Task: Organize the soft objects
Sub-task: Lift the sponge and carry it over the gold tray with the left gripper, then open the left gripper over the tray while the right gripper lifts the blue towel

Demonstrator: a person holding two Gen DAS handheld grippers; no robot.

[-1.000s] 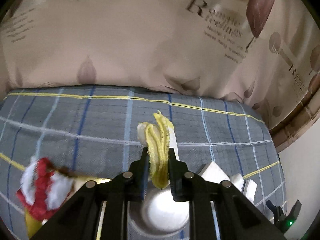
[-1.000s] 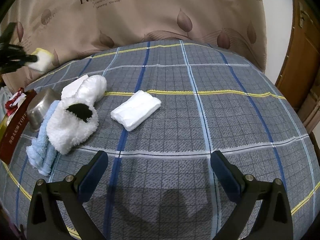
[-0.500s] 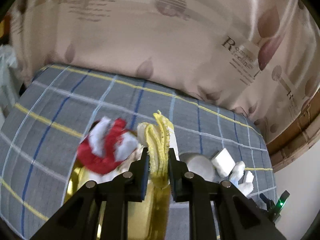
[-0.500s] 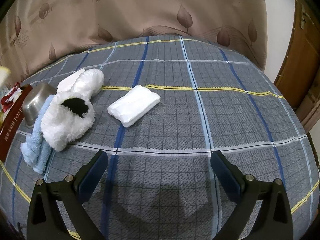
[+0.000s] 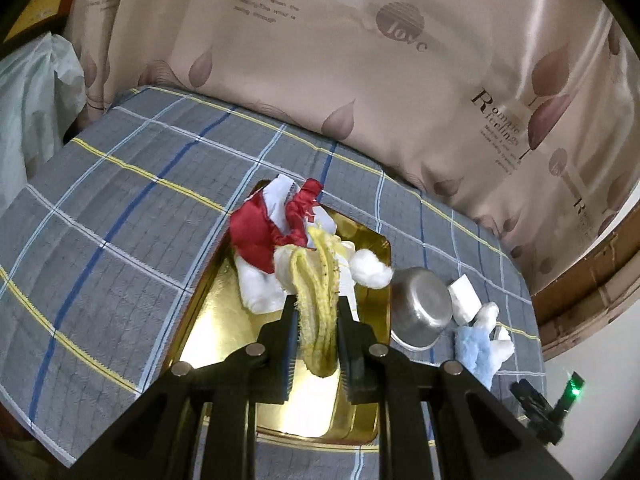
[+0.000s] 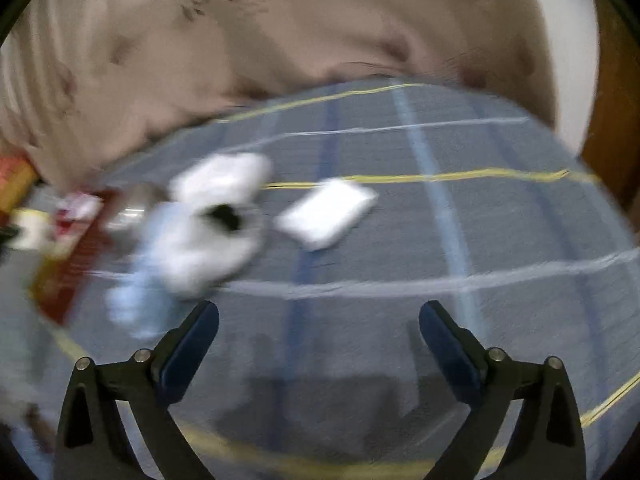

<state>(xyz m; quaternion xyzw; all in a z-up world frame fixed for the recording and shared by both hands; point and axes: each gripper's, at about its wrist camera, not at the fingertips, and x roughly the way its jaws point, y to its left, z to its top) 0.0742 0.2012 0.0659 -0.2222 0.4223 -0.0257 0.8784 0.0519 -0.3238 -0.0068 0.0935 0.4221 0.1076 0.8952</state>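
Left wrist view: the left gripper (image 5: pixel 318 334) has its jaws nearly closed on a folded yellow cloth (image 5: pixel 316 292), whose long axis runs forward out of the jaws. It hangs directly over the gold tray (image 5: pixel 224 312), so release looks like a short drop.

Right wrist view, blurred: the right gripper (image 6: pixel 319 336) stands wide apart, empty, with the white folded pack (image 6: pixel 328 214) well ahead on the plaid tabletop (image 6: pixel 500 320).

Curtain (image 5: pixel 360 80) print: "Romantic feelings", "love"; smaller lines unreadable.
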